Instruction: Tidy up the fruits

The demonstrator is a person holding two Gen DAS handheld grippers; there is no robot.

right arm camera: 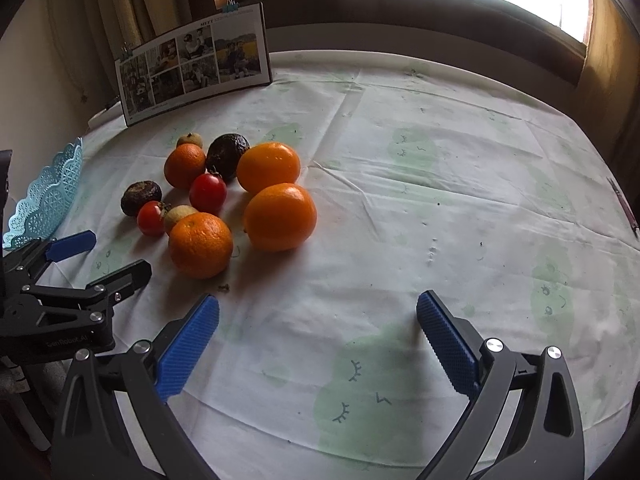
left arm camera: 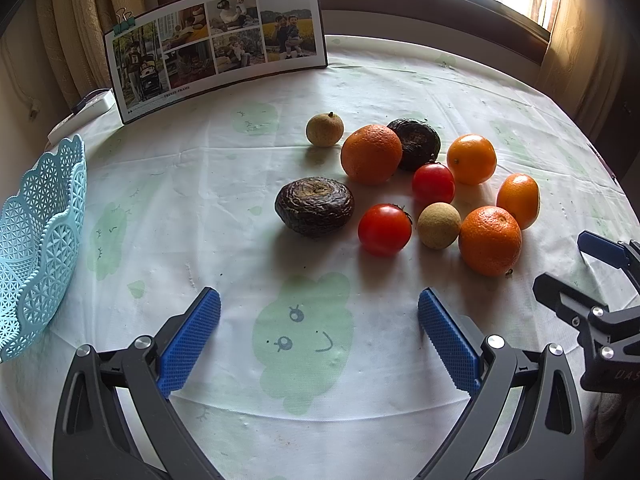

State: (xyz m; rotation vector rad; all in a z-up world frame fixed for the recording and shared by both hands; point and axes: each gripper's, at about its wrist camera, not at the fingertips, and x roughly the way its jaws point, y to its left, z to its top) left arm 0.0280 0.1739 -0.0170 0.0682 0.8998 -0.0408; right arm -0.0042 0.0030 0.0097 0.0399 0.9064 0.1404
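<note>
Both the left claw (left arm camera: 319,322) and right claw (right arm camera: 318,322) gape wide, empty. Nudging the packed fruit cluster (left arm camera: 420,188) could roll oranges (left arm camera: 490,240) off the tabletop (left arm camera: 240,184), away from the nine-o'clock basket (left arm camera: 40,240).

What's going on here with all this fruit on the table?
Nothing is being handled yet. The left gripper and right gripper are both open and empty above the tablecloth. Oranges, such as the nearest orange, tomatoes and other fruits lie clustered loose, while the blue basket stands apart on the left.
</note>
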